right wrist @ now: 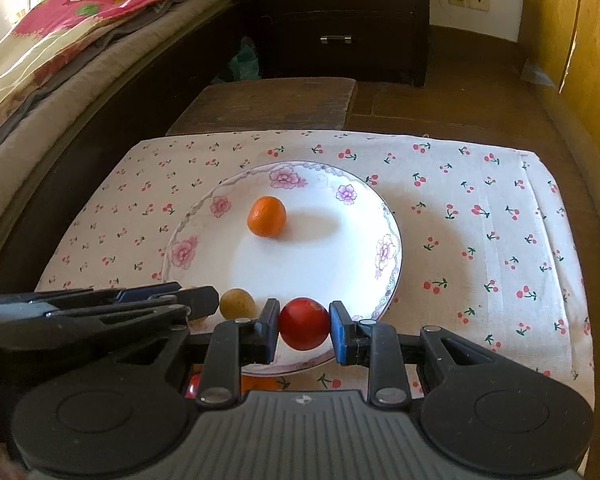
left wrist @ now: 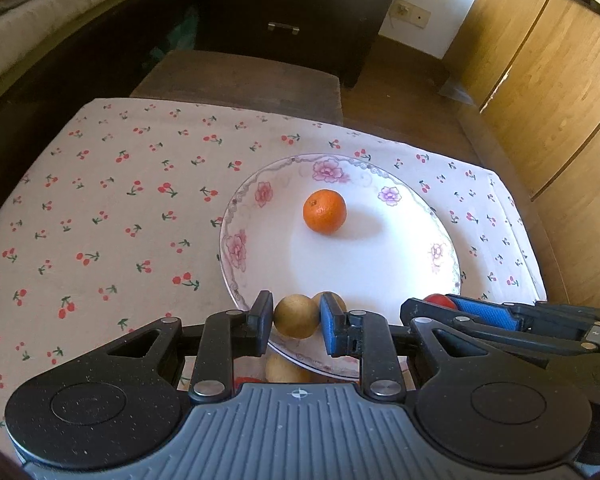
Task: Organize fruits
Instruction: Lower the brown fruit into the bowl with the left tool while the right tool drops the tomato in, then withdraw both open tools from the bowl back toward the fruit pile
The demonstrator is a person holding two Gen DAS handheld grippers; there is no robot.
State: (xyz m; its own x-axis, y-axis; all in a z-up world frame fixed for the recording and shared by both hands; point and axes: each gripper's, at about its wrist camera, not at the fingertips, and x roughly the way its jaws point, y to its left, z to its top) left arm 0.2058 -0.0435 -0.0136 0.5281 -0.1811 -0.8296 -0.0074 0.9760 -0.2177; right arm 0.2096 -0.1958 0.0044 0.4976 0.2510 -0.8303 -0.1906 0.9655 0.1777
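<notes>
A white flowered plate [left wrist: 400, 280] [right wrist: 340, 264] sits on the cherry-print cloth with an orange [left wrist: 325, 211] [right wrist: 267, 216] on it. My left gripper [left wrist: 296, 318] is shut on a tan round fruit [left wrist: 296, 316] over the plate's near rim; a second tan fruit [left wrist: 336, 300] shows just behind the blue pad, and the right wrist view shows one tan fruit [right wrist: 237, 304] at the left gripper's tip. My right gripper [right wrist: 304, 326] is shut on a red fruit [right wrist: 304, 323] [left wrist: 440, 301] over the near rim. More fruits [left wrist: 286, 368] [right wrist: 260, 382] lie below the grippers, partly hidden.
The cherry-print cloth [left wrist: 100, 220] [right wrist: 480, 220] covers a small table. A brown stool [right wrist: 268, 104] stands behind it, a dark drawer unit [right wrist: 340, 16] further back, a bed [right wrist: 60, 60] to the left and a wooden cupboard [left wrist: 548, 80] to the right.
</notes>
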